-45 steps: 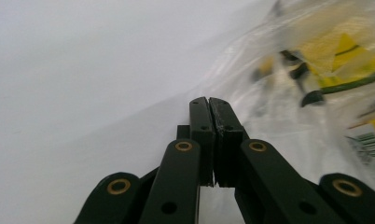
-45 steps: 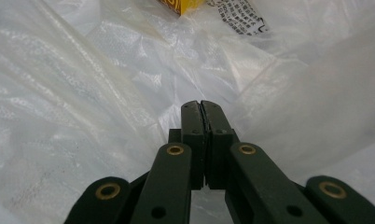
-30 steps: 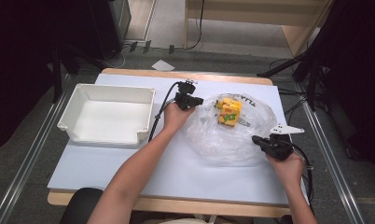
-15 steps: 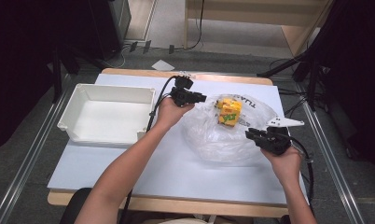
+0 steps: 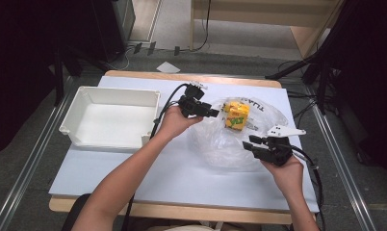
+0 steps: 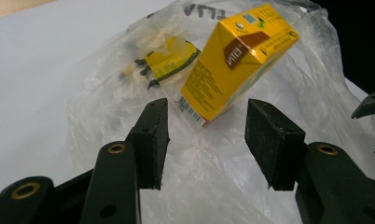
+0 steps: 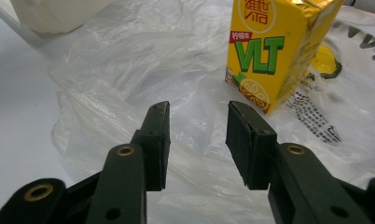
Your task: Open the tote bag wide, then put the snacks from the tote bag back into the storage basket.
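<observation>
High view. Left tongs (image 5: 212,113) at the near-left edge of a clear plastic bag (image 5: 220,144); right tongs (image 5: 249,144) at its right side. Both pairs have just been opening and stand spread, with nothing between the jaws. A yellow drink carton (image 5: 236,115) stands upright on the bag's far half, between the two tongs and apart from each. A white tray (image 5: 85,139) sits well left of the bag, nothing in it. Step in hand, as judged: the bag's film is let go after handling, the carton not yet gripped. The next move likely calls for one pair of tongs to close squarely on the carton's flat sides, or for both to pinch the film again without dragging the carton over.

Left gripper view. Jaws apart, film beneath them, no contact seen. The carton (image 6: 232,60) lies beyond the jaw tips, appearing tilted in this view. A small yellow printed patch (image 6: 169,58) shows on the bag farther off.

Right gripper view. Jaws apart over crumpled film (image 7: 129,70); the carton (image 7: 269,51) stands beyond and to the right, its green lettering facing the camera.

Surface and room. The desk (image 5: 109,168) has a pale sheet over a wooden top. Grey floor around it, cables (image 5: 307,103), a scrap of paper (image 5: 168,67), dark surroundings at both sides.
</observation>
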The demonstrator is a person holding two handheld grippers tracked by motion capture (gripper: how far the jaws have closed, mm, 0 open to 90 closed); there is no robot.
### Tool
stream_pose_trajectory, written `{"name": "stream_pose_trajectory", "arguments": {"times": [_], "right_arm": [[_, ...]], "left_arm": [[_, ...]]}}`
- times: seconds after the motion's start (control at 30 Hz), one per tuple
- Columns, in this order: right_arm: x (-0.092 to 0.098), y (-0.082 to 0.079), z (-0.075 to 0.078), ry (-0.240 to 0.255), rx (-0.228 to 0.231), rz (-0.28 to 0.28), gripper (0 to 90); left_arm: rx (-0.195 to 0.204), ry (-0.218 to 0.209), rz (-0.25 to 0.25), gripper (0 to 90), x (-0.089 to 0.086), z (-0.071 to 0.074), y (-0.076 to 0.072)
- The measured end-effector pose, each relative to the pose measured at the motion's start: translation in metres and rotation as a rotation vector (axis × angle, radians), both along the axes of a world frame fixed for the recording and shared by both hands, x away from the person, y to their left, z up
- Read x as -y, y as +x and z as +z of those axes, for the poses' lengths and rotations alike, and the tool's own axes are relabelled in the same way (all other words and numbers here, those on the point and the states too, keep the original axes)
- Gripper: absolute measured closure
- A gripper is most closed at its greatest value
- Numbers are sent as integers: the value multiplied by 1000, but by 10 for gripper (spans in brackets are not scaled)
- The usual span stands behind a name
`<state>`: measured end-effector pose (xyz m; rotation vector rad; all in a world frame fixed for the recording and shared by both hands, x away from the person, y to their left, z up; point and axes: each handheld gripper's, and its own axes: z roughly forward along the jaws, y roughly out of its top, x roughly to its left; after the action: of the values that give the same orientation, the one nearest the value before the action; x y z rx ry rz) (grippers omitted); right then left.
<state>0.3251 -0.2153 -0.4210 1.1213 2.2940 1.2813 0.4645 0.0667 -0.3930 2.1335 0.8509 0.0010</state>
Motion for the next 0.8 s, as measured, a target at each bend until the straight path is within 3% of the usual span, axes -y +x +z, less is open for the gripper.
{"name": "stream_pose_trajectory", "arguments": {"times": [0.3, 0.6, 0.7, 0.8], "right_arm": [[-13, -13, -8, -6, 3, 41, 570], [-18, -17, -13, -6, 3, 43, 569], [-18, -18, -16, 3, 12, 48, 600], [-16, -19, -24, 27, 12, 44, 708]], "left_arm": [[21, -15, -63, 470, 5, -7, -22], [33, -12, -98, 441, 10, -11, -26], [41, -22, -105, 437, 12, -10, -25], [28, -35, -100, 422, 14, -12, -23]]}}
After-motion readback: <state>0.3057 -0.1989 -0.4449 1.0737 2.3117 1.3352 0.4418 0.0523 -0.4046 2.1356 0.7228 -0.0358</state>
